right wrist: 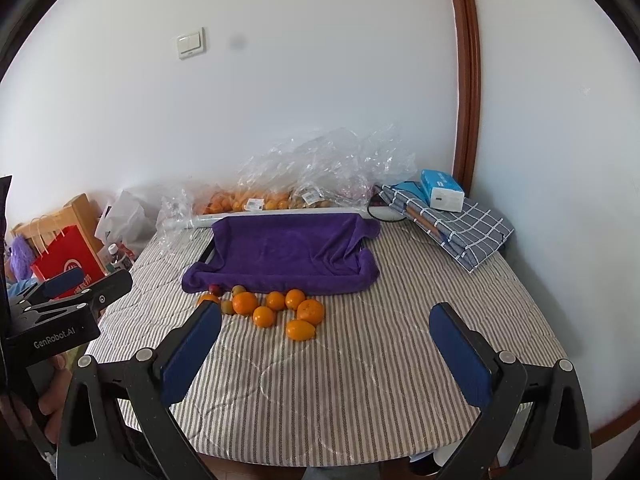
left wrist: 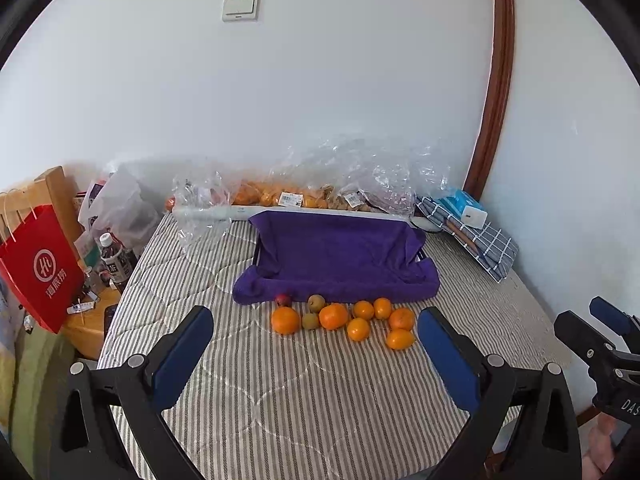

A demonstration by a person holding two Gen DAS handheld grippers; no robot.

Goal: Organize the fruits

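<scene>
My left camera looks forward over the striped table (left wrist: 304,400) toward the white wall (left wrist: 320,100), set back from the oranges (left wrist: 344,320). My right camera faces the same way from farther right; both share the purple towel (right wrist: 288,252).

the left tongs (right wrist: 80,284), seen in the right wrist view, carry "genrobot.ai" in white on their black body. the right tongs (left wrist: 612,320), in the left wrist view, show the letters "das", cut off at the edge. the red paper bag (left wrist: 38,268) bears a white round logo above three chinese characters, too small to read surely. the labels on the plastic bags (left wrist: 290,199) are too small to read.
</scene>
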